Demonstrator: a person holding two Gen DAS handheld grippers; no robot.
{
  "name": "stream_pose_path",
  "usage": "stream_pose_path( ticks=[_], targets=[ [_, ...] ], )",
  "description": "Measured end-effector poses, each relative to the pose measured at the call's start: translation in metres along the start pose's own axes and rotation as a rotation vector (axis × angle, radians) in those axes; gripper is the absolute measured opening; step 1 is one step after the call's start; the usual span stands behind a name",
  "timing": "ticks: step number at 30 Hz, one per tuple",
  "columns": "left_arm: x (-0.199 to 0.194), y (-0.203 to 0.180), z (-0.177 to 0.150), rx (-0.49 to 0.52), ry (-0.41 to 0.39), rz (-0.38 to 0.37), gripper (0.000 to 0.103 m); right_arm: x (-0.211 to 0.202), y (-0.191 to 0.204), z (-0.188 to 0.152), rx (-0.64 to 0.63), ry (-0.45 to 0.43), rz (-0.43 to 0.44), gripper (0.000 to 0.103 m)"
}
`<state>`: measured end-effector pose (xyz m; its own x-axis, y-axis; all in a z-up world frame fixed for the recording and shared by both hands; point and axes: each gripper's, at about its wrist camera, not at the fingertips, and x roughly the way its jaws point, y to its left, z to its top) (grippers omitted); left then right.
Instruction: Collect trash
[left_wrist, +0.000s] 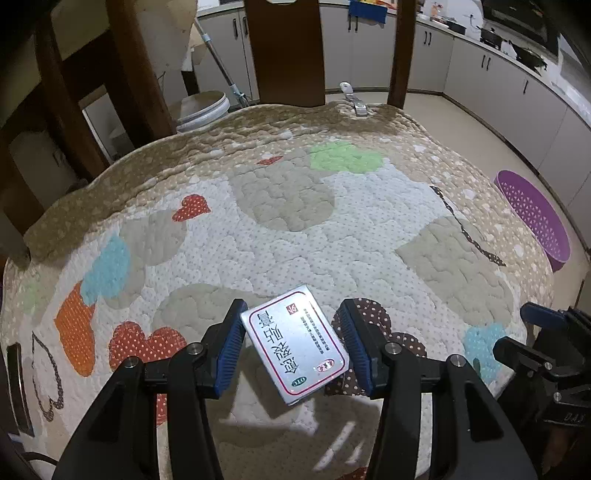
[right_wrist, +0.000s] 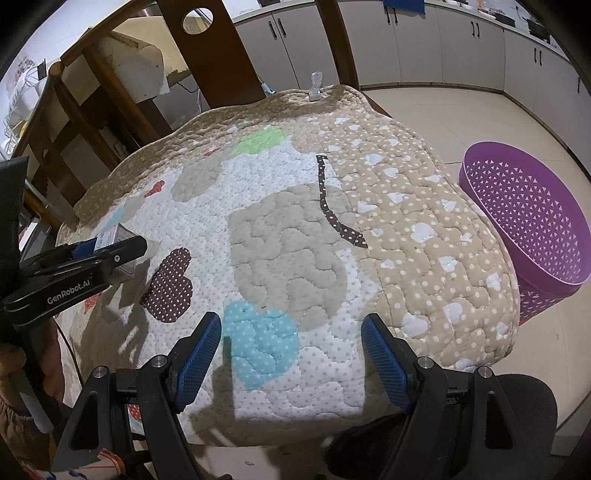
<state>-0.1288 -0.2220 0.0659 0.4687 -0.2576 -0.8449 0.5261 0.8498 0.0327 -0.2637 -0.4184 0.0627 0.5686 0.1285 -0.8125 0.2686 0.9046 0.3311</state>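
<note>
I have one flat silver-white cardboard box with a red border and printed characters lying on the quilted patchwork cover of the table. It sits between the two blue pads of my left gripper. The left pad looks to touch the box's edge, while a gap shows at the right pad, so these jaws stand apart, not clamped. My right gripper hovers over the near edge of the cover, above a light-blue patch, its two blue pads wide apart with nothing between them. One purple perforated plastic basket stands on the tiled floor just beside the table's right edge. One clear clip grips the cover's far edge, and one dark wooden chair back rises behind it.
</note>
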Motion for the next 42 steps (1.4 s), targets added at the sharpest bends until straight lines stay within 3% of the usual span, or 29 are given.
stream_pose_path(
  ticks=[13,18,24,29,36,42],
  targets=[
    [-0.01,0.065,-0.005,-0.209,-0.009,-0.091,0.063,0.0,0.001,0.001,-0.002,0.0,-0.001,0.083],
    [-0.016,0.082,-0.022,-0.226,-0.007,-0.066,0.066,0.001,0.004,0.004,-0.012,0.003,0.011,0.084],
    [-0.017,0.112,-0.046,-0.312,0.035,-0.013,0.067,0.01,0.04,0.019,-0.075,0.024,0.128,0.084],
    [-0.018,0.124,-0.057,-0.355,0.042,-0.016,0.067,0.024,0.083,0.03,-0.16,0.04,0.206,0.084],
    [-0.018,0.127,-0.05,-0.375,0.022,-0.085,0.067,0.045,0.127,0.037,-0.263,0.041,0.252,0.083],
    [0.001,0.12,-0.024,-0.385,0.048,-0.237,0.067,0.066,0.143,0.033,-0.302,0.049,0.293,0.065]
  ],
)
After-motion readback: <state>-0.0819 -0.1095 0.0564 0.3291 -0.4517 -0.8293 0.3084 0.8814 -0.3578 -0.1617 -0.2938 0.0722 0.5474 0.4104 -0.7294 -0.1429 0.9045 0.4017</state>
